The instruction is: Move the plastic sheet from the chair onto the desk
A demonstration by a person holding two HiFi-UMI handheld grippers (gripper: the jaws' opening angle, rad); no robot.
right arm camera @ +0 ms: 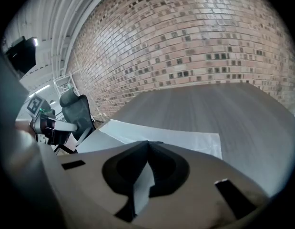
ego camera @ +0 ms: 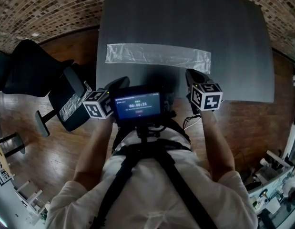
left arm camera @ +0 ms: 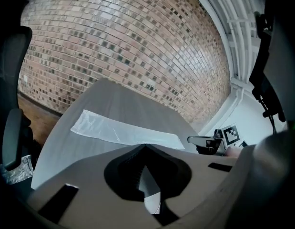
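Clear plastic sheet (ego camera: 157,55) lies on the grey surface (ego camera: 185,13), just beyond your left gripper (ego camera: 118,83) and right gripper (ego camera: 197,75), jaws together and empty.

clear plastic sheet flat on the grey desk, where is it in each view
head view: clear plastic sheet upper centre, lying crosswise.
left gripper view: sheet centre-left, above the jaws.
right gripper view: sheet centre, above the jaws.
shared landmark: brick wall beyond the grey desk.

Dim, even lighting was recorded; strong fisheye bending and dark corner vignetting were noted; near tool bodies were blurred.
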